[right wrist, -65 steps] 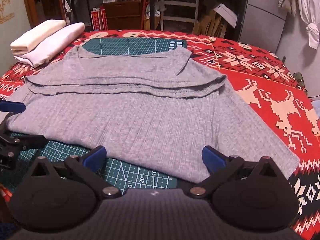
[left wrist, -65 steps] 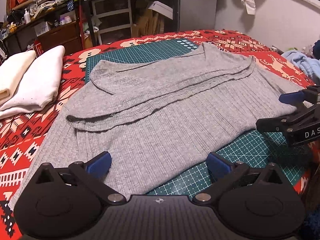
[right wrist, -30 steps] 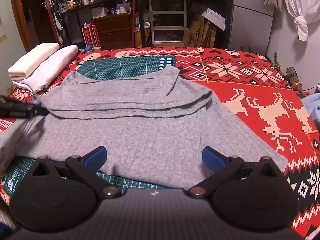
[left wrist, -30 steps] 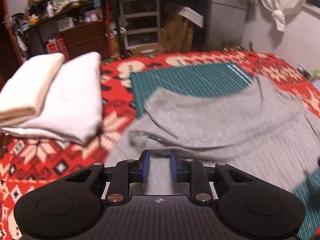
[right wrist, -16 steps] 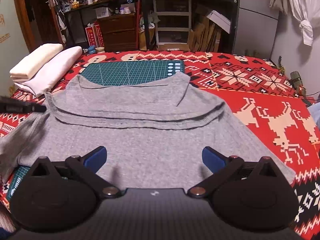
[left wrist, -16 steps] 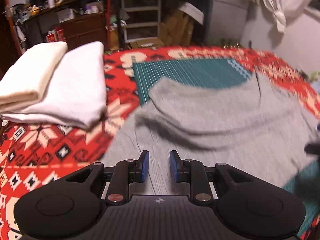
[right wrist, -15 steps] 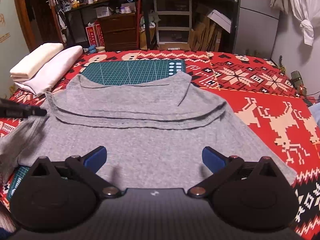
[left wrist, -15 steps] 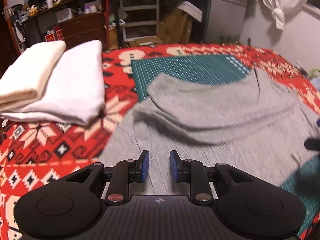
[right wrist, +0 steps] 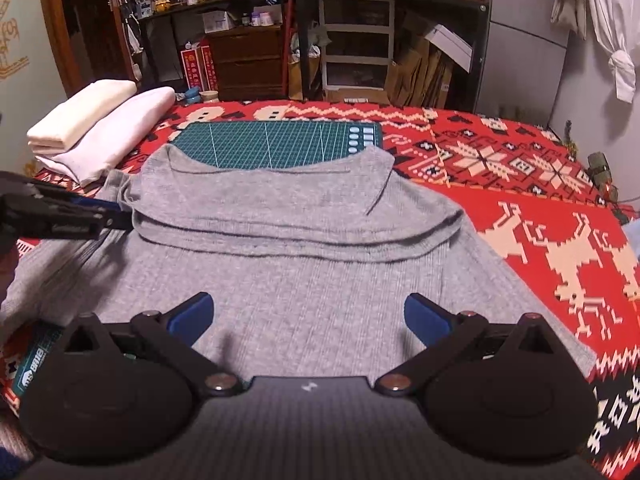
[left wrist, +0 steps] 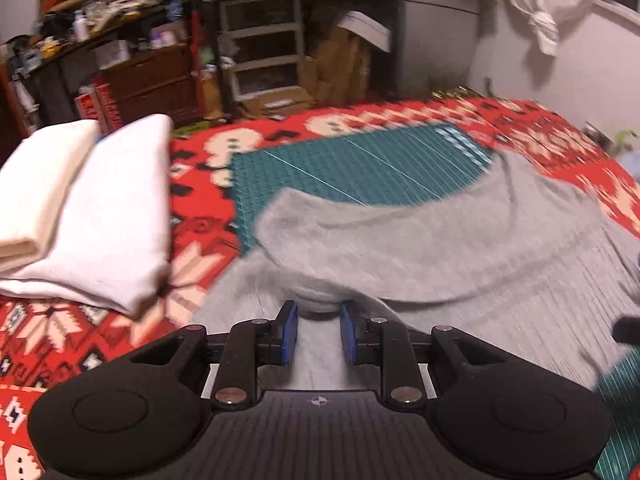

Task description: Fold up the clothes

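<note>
Grey ribbed-knit sweater (right wrist: 304, 264) is lying flat across the middle of the bed, partly over a green gridded cutting mat (right wrist: 280, 140), which is sitting on a red blanket (right wrist: 520, 184) with cream deer and snowflake patterns. Knit is soft, fine vertical ribs, and the far part is folded down toward the near edge, so doubled hem edges are running across the width.

Left gripper (left wrist: 318, 330) is sitting at the sweater's left side, blue pads narrowed to a small gap with a raised bunch of grey knit between them. View is blurred there; it is looking like a pinch on the fabric. From the right wrist view the same tool (right wrist: 76, 216) is coming in from the left edge, its tip at the folded edge of the knit.

Right gripper (right wrist: 306, 318) is hovering over the near half of the sweater, blue pads spread wide, nothing between them, only flat knit below.

Nearby: two folded cloths (right wrist: 100, 128), one cream and one white, are lying stacked side by side at the blanket's far left corner, apart from the sweater. Behind the bed, cluttered dark shelves (right wrist: 240, 20), a white drawer unit (right wrist: 356, 44) and flattened cardboard (right wrist: 424, 68) are standing against the wall. A knotted white curtain (right wrist: 618, 40) is hanging at the right.
</note>
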Demonstrator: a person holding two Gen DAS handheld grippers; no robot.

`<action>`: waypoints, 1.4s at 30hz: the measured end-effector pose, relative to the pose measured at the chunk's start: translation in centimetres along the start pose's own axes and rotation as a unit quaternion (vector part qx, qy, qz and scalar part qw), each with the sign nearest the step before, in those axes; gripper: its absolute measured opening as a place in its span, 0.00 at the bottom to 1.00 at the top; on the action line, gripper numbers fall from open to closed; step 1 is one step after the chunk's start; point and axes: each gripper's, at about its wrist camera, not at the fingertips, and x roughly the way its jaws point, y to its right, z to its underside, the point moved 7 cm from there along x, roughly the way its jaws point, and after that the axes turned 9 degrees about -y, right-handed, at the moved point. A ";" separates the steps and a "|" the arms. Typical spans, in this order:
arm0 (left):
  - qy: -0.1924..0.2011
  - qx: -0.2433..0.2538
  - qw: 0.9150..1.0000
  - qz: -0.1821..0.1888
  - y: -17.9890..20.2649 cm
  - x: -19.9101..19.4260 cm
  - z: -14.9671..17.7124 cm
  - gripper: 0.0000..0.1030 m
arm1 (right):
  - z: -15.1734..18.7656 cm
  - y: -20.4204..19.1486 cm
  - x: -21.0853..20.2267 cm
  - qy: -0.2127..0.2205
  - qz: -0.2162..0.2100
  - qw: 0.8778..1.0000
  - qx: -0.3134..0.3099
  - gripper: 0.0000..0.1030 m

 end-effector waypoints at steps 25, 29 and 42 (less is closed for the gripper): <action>-0.003 -0.124 0.992 0.023 -5.2 -1.1 3.4 0.01 | -3.8 -11.3 5.8 -0.049 -0.111 0.990 -0.078 0.20; 0.008 -0.144 0.989 0.026 -5.9 -1.8 3.9 0.01 | -4.8 -12.1 6.5 -0.045 -0.107 0.989 -0.088 0.21; 0.020 -0.152 0.987 0.043 -5.7 -3.4 4.9 0.00 | -11.7 -10.8 9.7 -0.032 -0.055 0.996 -0.067 0.21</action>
